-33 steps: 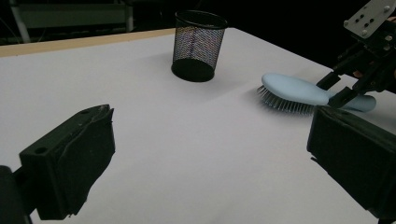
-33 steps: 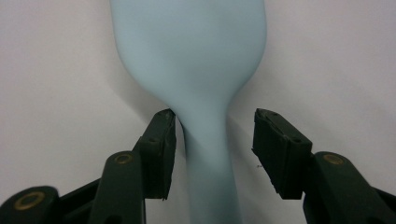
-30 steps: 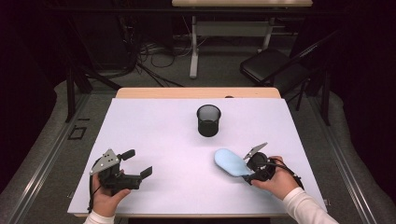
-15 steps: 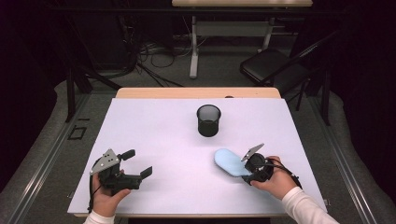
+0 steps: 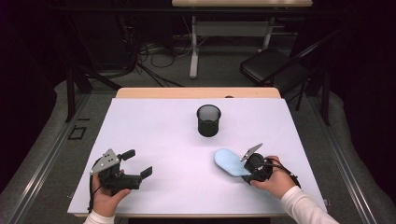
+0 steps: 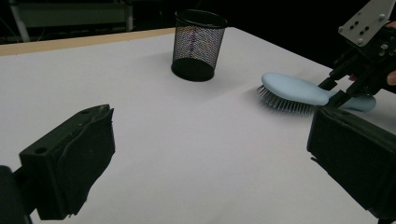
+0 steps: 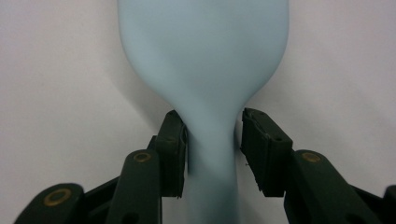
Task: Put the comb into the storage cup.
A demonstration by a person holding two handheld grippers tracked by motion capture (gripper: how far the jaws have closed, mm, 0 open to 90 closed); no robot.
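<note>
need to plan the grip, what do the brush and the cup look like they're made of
Brush: probably plastic, pale blue with a smooth, slightly satin back and soft highlights; fine grey bristles underneath, material unclear.
Cup: looks like black wire mesh, likely metal; you can see through the fine grid walls, with a solid rim and base. Matte finish.

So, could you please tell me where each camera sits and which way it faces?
High view: above the person's side, looking forward and down on the white table; both hands show, with left gripper and right gripper.
Left gripper view: looks between its own open jaws at the mesh cup.
Right gripper view: its jaws flank the handle of the blue hairbrush.
All three show the hairbrush.
</note>
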